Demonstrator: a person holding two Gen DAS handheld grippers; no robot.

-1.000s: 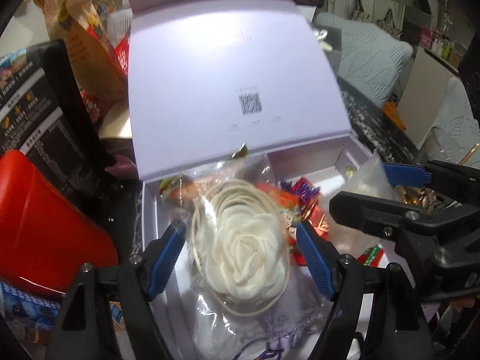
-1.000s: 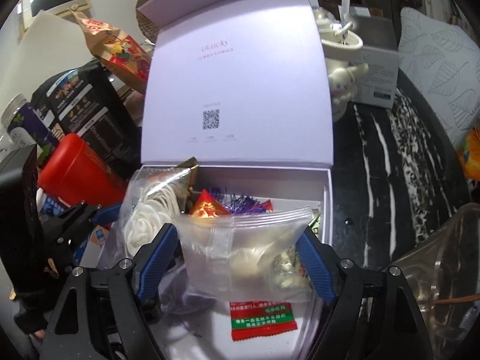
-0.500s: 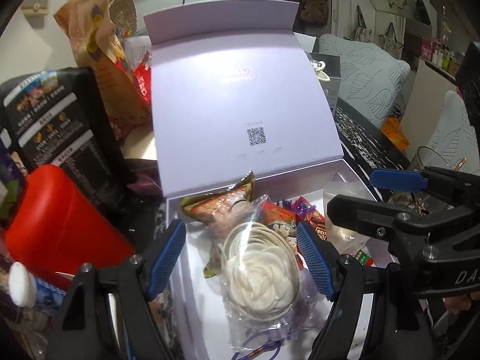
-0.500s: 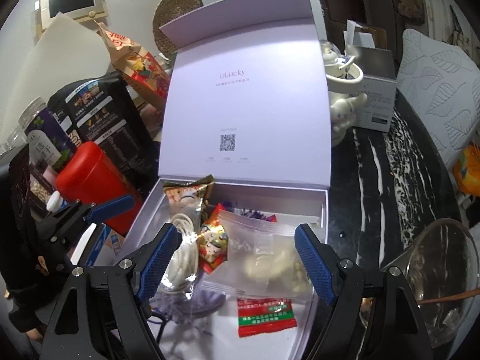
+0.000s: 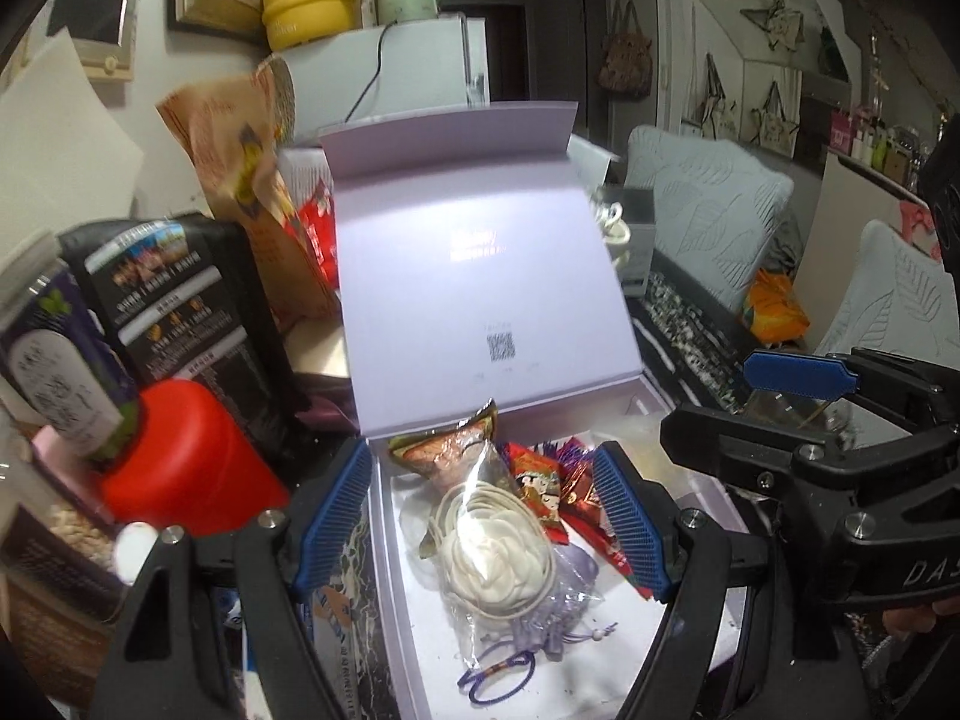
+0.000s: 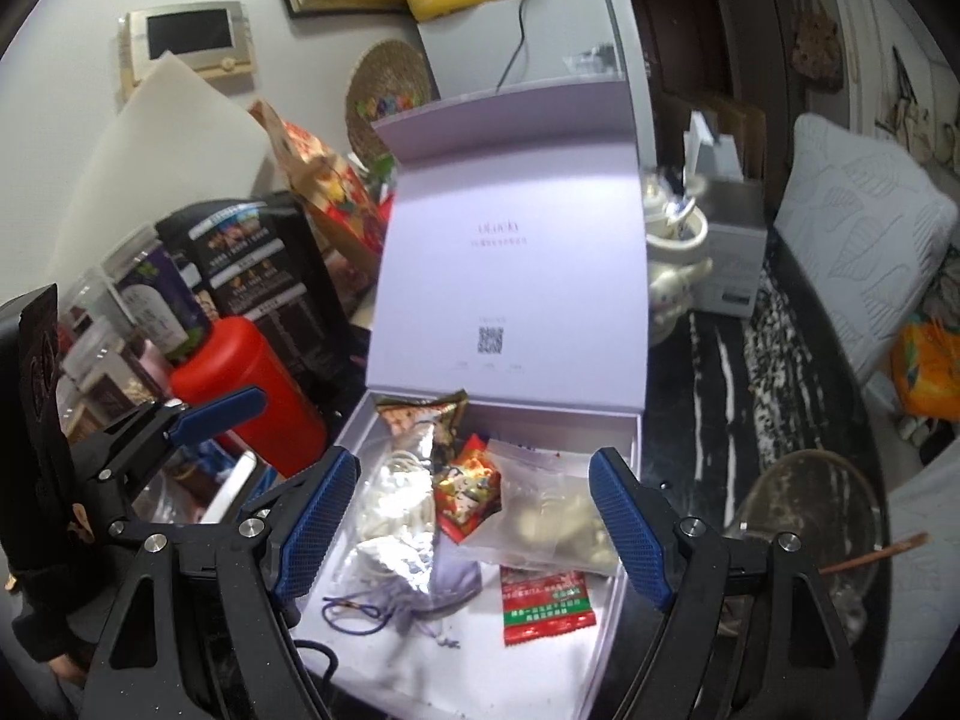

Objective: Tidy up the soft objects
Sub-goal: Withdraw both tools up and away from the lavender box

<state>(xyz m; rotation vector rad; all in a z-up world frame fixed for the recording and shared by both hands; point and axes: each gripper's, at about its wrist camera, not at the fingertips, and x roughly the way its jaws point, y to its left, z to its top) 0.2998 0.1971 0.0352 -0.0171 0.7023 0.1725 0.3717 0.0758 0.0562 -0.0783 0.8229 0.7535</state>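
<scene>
Both grippers lifted, jaws empty above box.

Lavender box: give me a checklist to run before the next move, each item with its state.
1. Lid of the lavender box standing open: ok.
2. Left tongs open and empty: ok.
3. Right tongs open and empty: ok.
4. White flower in its clear bag lying inside the box: ok.
5. Zip bag and red sachet inside the box: ok.
6. Purple cord clear of the front edge for closing: cannot tell.
</scene>
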